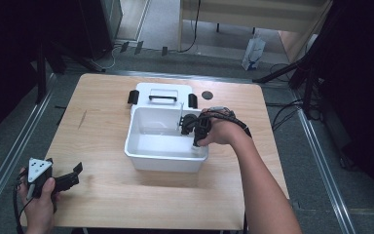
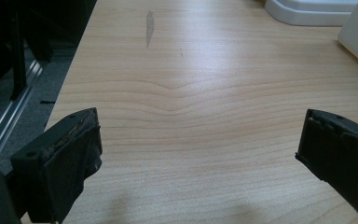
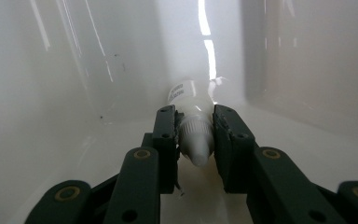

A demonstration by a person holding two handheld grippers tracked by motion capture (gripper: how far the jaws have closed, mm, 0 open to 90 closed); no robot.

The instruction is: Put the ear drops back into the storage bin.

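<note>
The wooden tabletop (image 1: 107, 195) carries a white tub (image 1: 168, 161) near its middle, with the tub's lid (image 1: 160, 90) lying flat just behind it, at the far side. Inside the tub, toward its right wall, the right tongs (image 3: 196, 135) point down and are clamped on a small white bottle (image 3: 186, 93) — the pads pinch its ribbed cap. At the near left corner the left tongs (image 2: 198, 154) rest low over bare wood, jaws spread wide — nothing between them.
</note>
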